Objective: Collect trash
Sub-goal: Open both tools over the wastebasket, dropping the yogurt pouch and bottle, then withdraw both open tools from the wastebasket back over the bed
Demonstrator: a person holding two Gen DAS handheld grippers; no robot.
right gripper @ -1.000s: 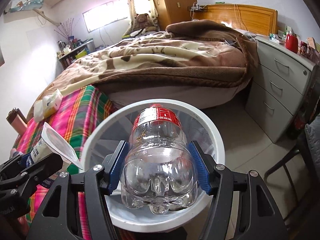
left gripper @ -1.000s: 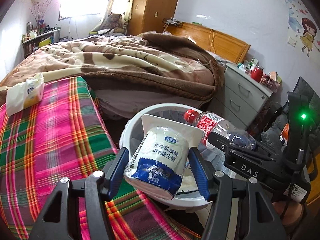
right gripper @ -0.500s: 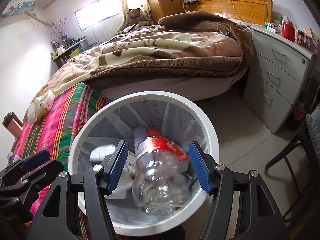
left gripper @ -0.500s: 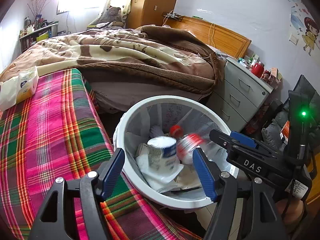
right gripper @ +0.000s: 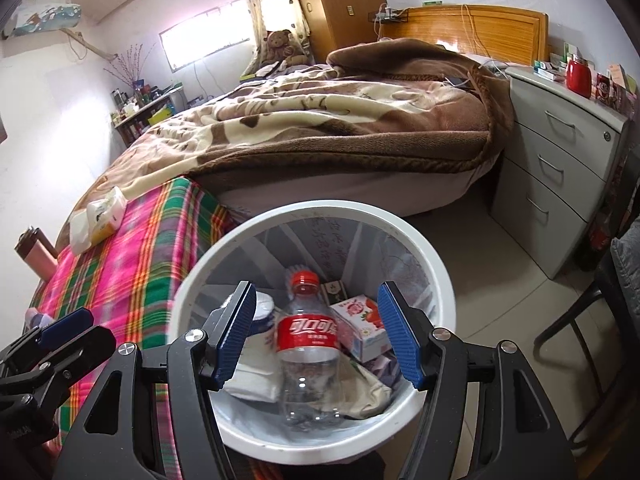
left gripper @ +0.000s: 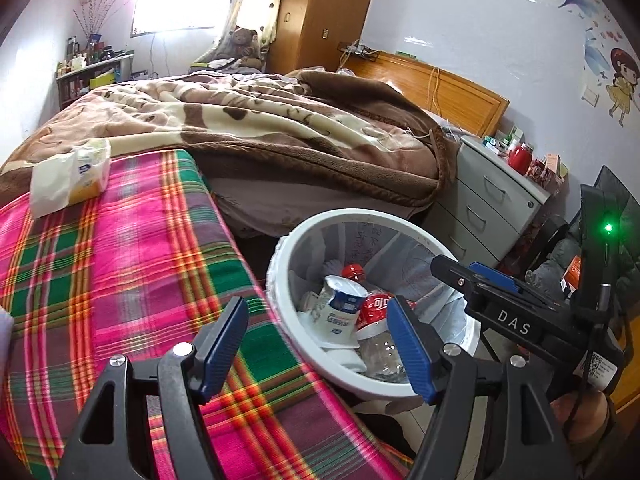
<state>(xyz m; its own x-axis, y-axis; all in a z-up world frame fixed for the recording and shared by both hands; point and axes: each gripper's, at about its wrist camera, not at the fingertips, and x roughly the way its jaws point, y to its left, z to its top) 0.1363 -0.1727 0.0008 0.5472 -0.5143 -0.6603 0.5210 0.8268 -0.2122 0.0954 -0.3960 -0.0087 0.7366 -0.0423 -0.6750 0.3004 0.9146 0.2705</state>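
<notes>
Right wrist view shows our right tool [right gripper: 316,336] and left tool [left gripper: 318,352] both wide and empty, the water bottle [right gripper: 308,344] and yogurt pouch [left gripper: 340,308] inside the wastebasket [right gripper: 436,264], which we could tip by clipping its rim.

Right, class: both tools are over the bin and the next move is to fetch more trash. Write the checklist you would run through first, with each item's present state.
1. Left tool empty, jaws apart: ok.
2. Right tool empty, jaws apart: ok; the bottle seen between its fingers lies down inside the bin.
3. Plastic bottle inside the white bin: ok.
4. Yogurt cup inside the bin: ok.
5. Bin upright with room left: ok, contents sit below the rim.
6. Next pick identified: cannot tell; a white packet lies on the plaid cloth, but whether it is trash is unclear.
</notes>
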